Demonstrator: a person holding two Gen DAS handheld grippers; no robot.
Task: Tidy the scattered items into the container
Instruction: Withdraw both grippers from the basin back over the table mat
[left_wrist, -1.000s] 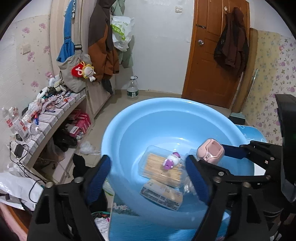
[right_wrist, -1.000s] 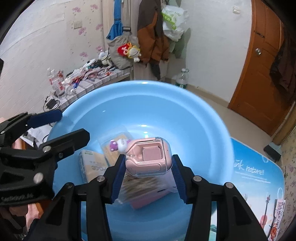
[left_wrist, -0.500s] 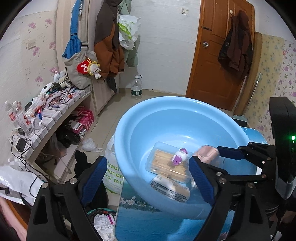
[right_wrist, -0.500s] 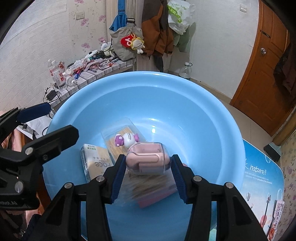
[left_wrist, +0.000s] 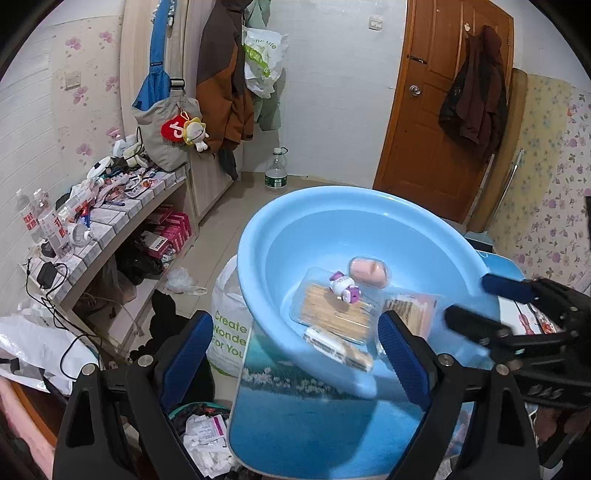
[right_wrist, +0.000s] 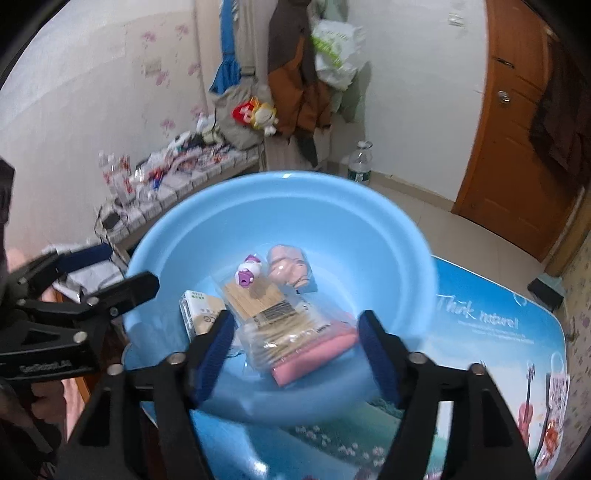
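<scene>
A light blue basin (left_wrist: 258, 280) (right_wrist: 406, 236) stands on the table. Inside it lie a pink case (left_wrist: 369, 271) (right_wrist: 288, 266), a small purple-and-white toy (left_wrist: 343, 286) (right_wrist: 249, 271) on a clear box of wooden sticks (left_wrist: 332, 314) (right_wrist: 258, 299), a tissue pack (left_wrist: 336, 349) (right_wrist: 199, 306) and a clear bag with something pink (left_wrist: 410, 308) (right_wrist: 306, 350). My right gripper (right_wrist: 295, 328) (left_wrist: 484, 306) hovers over the basin's near side, jaws opening, pads touching nothing. My left gripper (left_wrist: 295, 354) (right_wrist: 110, 269) is at the basin's left rim, jaws opening and empty.
The table wears a blue scenic cover (right_wrist: 480, 332). A cluttered shelf (left_wrist: 110, 206) runs along the left wall. A white plastic bag (left_wrist: 229, 325) stands beside the table. A water bottle (left_wrist: 276, 177) is on the floor near the brown door (left_wrist: 443, 110).
The right gripper has opened and let go of the pink case, which now lies in the basin beside the toy. That gripper has drawn back and risen. The left gripper has backed off slightly.
</scene>
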